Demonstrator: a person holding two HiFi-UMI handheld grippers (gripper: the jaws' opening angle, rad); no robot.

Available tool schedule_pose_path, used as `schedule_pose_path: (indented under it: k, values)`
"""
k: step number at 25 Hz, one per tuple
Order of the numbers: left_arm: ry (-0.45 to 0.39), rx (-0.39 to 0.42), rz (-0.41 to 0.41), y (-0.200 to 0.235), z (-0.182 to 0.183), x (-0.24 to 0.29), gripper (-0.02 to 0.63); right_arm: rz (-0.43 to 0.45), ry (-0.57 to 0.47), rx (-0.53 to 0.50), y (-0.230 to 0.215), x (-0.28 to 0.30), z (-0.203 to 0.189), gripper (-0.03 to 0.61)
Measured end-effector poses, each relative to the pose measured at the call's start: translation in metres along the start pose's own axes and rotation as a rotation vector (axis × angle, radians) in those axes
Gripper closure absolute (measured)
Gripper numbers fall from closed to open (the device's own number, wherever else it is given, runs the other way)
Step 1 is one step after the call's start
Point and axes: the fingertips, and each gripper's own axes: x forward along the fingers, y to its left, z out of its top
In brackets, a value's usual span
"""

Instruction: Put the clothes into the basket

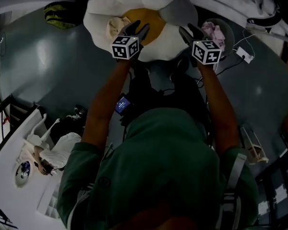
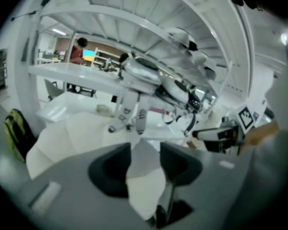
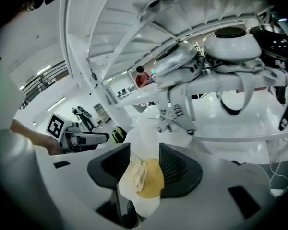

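A white soft basket (image 1: 101, 18) sits on the grey floor ahead of me, with a yellow garment (image 1: 153, 20) and a cream garment (image 1: 116, 25) lying in it. My left gripper (image 1: 136, 31) hovers over the basket's near side, open and holding nothing. My right gripper (image 1: 191, 32) is beside the basket's right edge, also open and holding nothing. To its right a pink garment (image 1: 214, 32) lies in a round grey tub. In the right gripper view the yellow garment (image 3: 152, 178) and cream garment (image 3: 134, 174) show between the open jaws (image 3: 144, 146). The left gripper view (image 2: 145, 145) shows only white fabric.
A yellow and black bag (image 1: 62, 14) lies left of the basket. A white plug and cable (image 1: 244, 55) trail at the right. A white table (image 1: 9, 176) with clothes on it stands at the lower left. White robot bodies (image 2: 149, 75) hang on a frame behind the basket.
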Motion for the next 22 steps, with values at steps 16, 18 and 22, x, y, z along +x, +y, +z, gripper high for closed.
schedule_pose_path:
  k: [16, 18, 22]
  values:
    - [0.157, -0.138, 0.23, 0.333, -0.184, -0.036, 0.425, 0.068, 0.263, -0.003, 0.14, 0.299, -0.181, 0.382]
    - [0.171, -0.138, 0.232, 0.346, -0.201, -0.025, 0.425, 0.066, 0.278, 0.002, 0.138, 0.319, -0.196, 0.378]
    - [0.216, -0.136, 0.251, 0.378, -0.246, 0.001, 0.425, 0.059, 0.311, 0.018, 0.13, 0.363, -0.236, 0.362]
